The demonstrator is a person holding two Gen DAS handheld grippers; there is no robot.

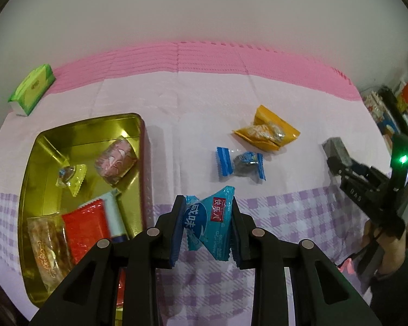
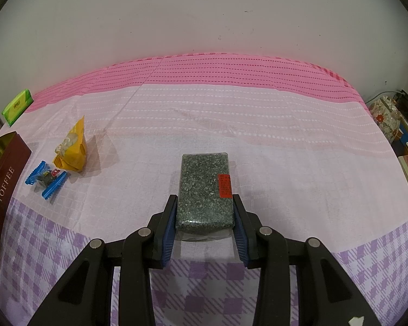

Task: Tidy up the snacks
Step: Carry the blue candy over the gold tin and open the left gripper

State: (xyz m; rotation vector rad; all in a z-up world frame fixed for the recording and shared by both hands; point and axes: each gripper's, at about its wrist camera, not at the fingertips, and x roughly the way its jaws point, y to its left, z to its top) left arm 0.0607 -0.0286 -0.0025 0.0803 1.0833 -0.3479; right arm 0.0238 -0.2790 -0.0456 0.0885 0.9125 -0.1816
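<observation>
We hold a blue packet (image 1: 208, 225) pinched in our left gripper (image 1: 207, 228) beside the gold tin (image 1: 30, 179), ready to drop in, while our right gripper (image 2: 204, 226) clamps a dark seed bar (image 2: 204, 190) resting on the tablecloth (image 2: 285, 163).

**Left wrist view: snacks and tin on cloth**

Left gripper (image 1: 207, 224) clamped on a teal snack packet (image 1: 208, 224), held above the checked tablecloth (image 1: 285, 217). Gold tin (image 1: 138, 125) at left holds several wrapped snacks. Beyond: blue-wrapped candy (image 1: 240, 164), orange packet (image 1: 266, 133), green tissue pack (image 1: 33, 88). Right gripper (image 1: 337, 157) at the edge, seemingly gripping a dark block (image 1: 334, 146).
</observation>
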